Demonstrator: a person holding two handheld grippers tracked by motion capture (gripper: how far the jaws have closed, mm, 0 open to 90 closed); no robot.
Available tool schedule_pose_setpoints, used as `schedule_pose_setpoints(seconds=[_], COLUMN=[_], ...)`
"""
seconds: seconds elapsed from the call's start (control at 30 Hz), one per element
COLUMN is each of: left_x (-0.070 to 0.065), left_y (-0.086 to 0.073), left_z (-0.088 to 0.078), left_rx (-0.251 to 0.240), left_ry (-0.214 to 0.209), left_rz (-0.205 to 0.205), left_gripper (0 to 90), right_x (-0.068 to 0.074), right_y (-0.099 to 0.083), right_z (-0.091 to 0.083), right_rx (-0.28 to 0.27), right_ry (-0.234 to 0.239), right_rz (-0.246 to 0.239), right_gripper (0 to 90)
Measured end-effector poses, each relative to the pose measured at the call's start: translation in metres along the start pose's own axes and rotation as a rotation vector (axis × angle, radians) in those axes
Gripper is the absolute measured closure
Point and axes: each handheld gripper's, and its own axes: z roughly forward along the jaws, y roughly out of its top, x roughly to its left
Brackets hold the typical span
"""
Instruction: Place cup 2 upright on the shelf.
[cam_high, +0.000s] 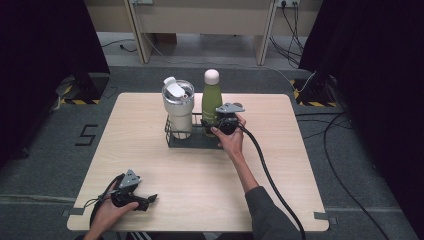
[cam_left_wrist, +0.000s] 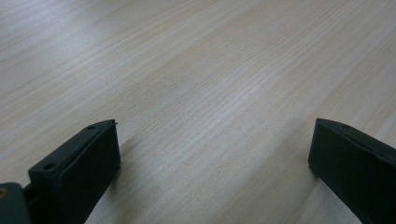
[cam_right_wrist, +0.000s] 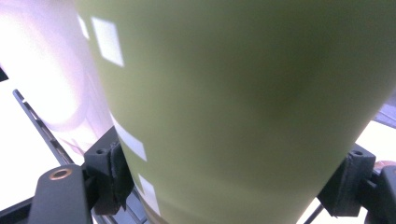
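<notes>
Green bottle (cam_right_wrist: 243, 107) sits between right gripper (cam_high: 218, 121) jaws, apparently clamped.

The left gripper (cam_high: 150, 199) is black, with a grey three-cornered plate on top and thin black cable looping from it past the hand. Its fingers (cam_left_wrist: 74, 175) are blocky matte-black pieces with small round screw holes on their upper faces. The right gripper (cam_high: 216, 126) is likewise black under a grey plate, and a thick black cable trails from it. Its fingers (cam_right_wrist: 108, 170) show recessed screws, with a brass-coloured rivet in the black link beside them. The person's right forearm wears a dark grey sleeve (cam_high: 267, 212).
</notes>
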Motion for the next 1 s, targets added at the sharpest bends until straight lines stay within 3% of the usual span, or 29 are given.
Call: schedule_pose_setpoints(seconds=[0.67,1.0], left_x=[0.0000,0.0000], left_y=[0.0001,0.0000], left_z=[-0.0002,0.0000], left_rx=[0.002,0.000], left_ry=[0.000,0.000], left_rz=[0.001,0.001], left_gripper=[1.6,1.6], right_x=[-0.0005,-0.0018], right_y=[-0.0020,-0.0018], right_z=[-0.0023,-0.0051], right_rx=[0.015,0.013], right_ry=[0.004,-0.010], right_rz=[-0.034,-0.018], right_gripper=[20.5,15.1])
